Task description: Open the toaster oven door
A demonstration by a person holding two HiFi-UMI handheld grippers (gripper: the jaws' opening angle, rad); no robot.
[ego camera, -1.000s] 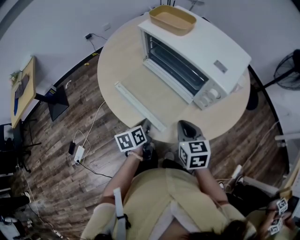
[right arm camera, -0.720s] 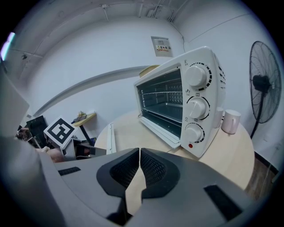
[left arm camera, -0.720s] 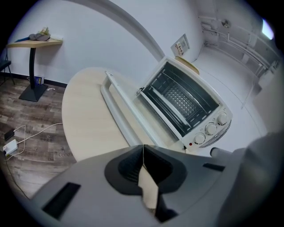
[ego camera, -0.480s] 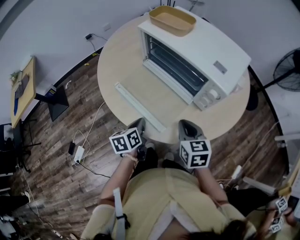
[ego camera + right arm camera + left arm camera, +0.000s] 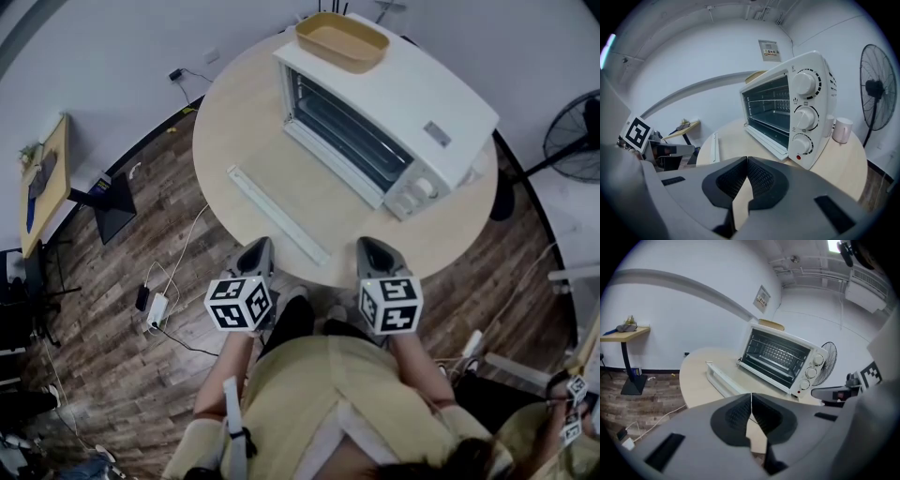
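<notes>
The white toaster oven (image 5: 403, 94) stands on the round table (image 5: 234, 122) with its door swung down flat. The door's white handle bar (image 5: 277, 214) lies nearest me. The open cavity with its rack shows in the left gripper view (image 5: 780, 359) and the right gripper view (image 5: 768, 110). My left gripper (image 5: 255, 255) hangs shut and empty at the table's near edge, a little left of the handle's end (image 5: 723, 378). My right gripper (image 5: 372, 253) is also shut and empty, by the table edge in front of the oven's knobs (image 5: 805, 117).
A yellow tray (image 5: 342, 39) sits on top of the oven. A white mug (image 5: 841, 130) stands right of the oven, and a floor fan (image 5: 572, 141) beyond the table. Cables and a power strip (image 5: 157, 305) lie on the wood floor at left.
My left gripper has drawn back and leftward from the end of the door handle, risen and rolled. The right gripper and the oven door have kept still.
</notes>
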